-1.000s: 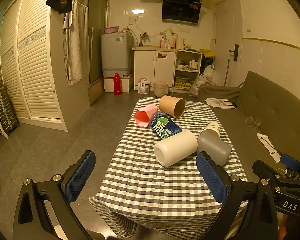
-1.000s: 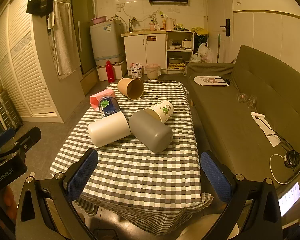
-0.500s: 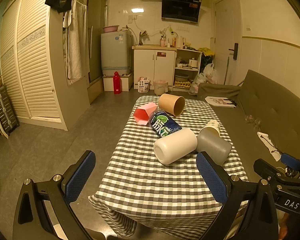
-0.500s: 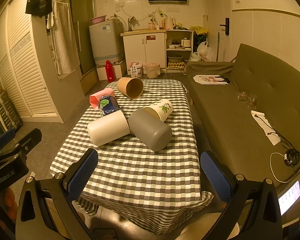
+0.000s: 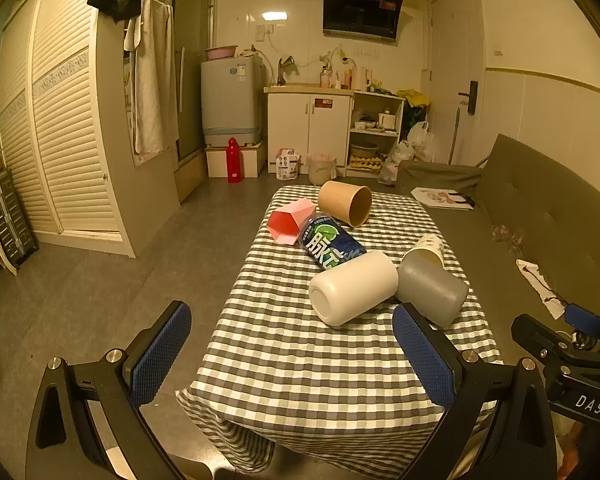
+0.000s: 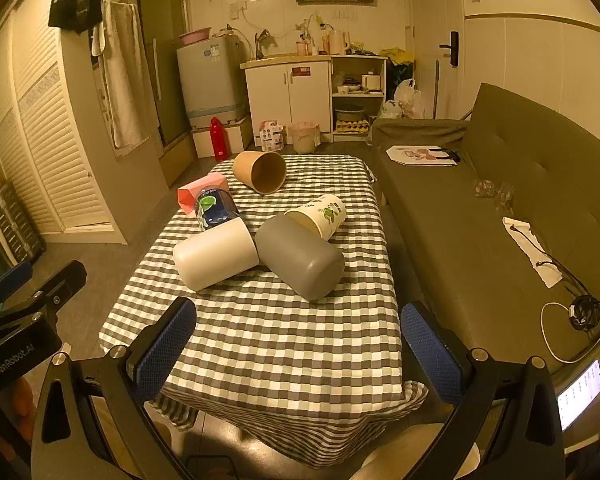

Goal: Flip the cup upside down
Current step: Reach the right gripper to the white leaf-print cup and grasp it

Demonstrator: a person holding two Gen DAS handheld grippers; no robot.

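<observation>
Several cups lie on their sides on a checked tablecloth (image 5: 300, 364) (image 6: 284, 344). A white cup (image 5: 354, 287) (image 6: 216, 256) lies nearest, with a grey cup (image 5: 432, 291) (image 6: 300, 256) beside it. Behind them lie a printed paper cup (image 5: 425, 249) (image 6: 318, 215), a blue can-shaped cup (image 5: 328, 242) (image 6: 215, 209), a pink cup (image 5: 290, 226) (image 6: 198, 196) and a brown paper cup (image 5: 345, 202) (image 6: 260, 171). My left gripper (image 5: 292, 356) is open and empty before the table's near edge. My right gripper (image 6: 298, 354) is open and empty over the near end of the cloth.
A green sofa (image 6: 512, 200) runs along the table's right side, with papers, glasses and a cable on it. A louvred wardrobe (image 5: 60, 140) stands to the left. A washer, cabinets and a red bottle (image 5: 234, 160) stand at the far wall.
Both grippers have drifted slightly; the view of the table has shifted a little. The cups have not moved and both grippers stay open.
</observation>
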